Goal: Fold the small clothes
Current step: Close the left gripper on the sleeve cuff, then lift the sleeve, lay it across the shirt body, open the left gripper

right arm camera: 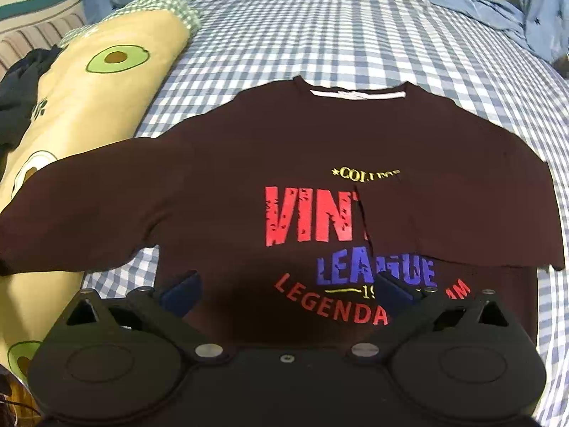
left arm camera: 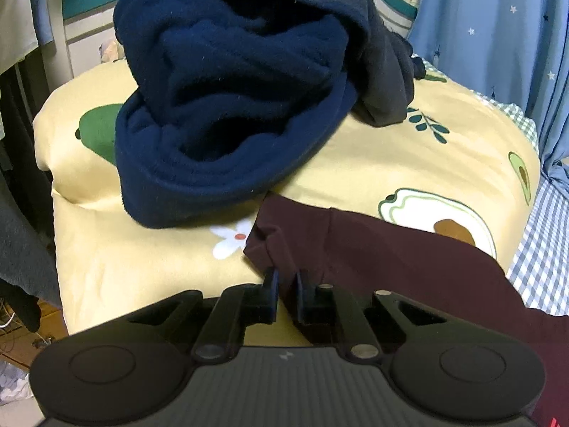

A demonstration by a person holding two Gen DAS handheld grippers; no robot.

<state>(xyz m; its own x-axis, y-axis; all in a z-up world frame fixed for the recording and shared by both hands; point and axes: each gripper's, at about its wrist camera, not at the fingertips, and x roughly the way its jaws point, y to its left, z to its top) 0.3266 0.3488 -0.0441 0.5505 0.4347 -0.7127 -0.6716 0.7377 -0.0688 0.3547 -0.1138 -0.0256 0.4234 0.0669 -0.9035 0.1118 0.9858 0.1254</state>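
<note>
Clenched jaws on the left gripper point(left arm camera: 286, 284) pinch the sleeve cuff point(left arm camera: 270, 245) of the maroon shirt point(left arm camera: 391, 259), with bunched fabric rising between the narrow-set fingers. In the left wrist view the sleeve runs from the cuff toward 4 o'clock, lying over the yellow quilt point(left arm camera: 124, 249). At 12 o'clock a navy fleece point(left arm camera: 227, 99) sits heaped on the quilt, its hem just beside the cuff, with a dark grey garment point(left arm camera: 384, 71) against it at 1 o'clock. Bare quilt lies at 9 o'clock, ending at its left edge, and at 3 o'clock, up to the checked sheet point(left arm camera: 540, 242).

Jaws of the right gripper point(right arm camera: 288, 290) stand wide apart, released, over the shirt's lower chest print. In the right wrist view the shirt point(right arm camera: 231, 149) lies front up on the sheet point(right arm camera: 320, 28), collar at 12 o'clock. Its right sleeve point(right arm camera: 462, 213) is folded in across the lettering; the other sleeve stretches to 9 o'clock onto the quilt point(right arm camera: 106, 99). Open sheet spans 12 to 3 o'clock, bounded by rumpled blue fabric point(right arm camera: 480, 3).
</note>
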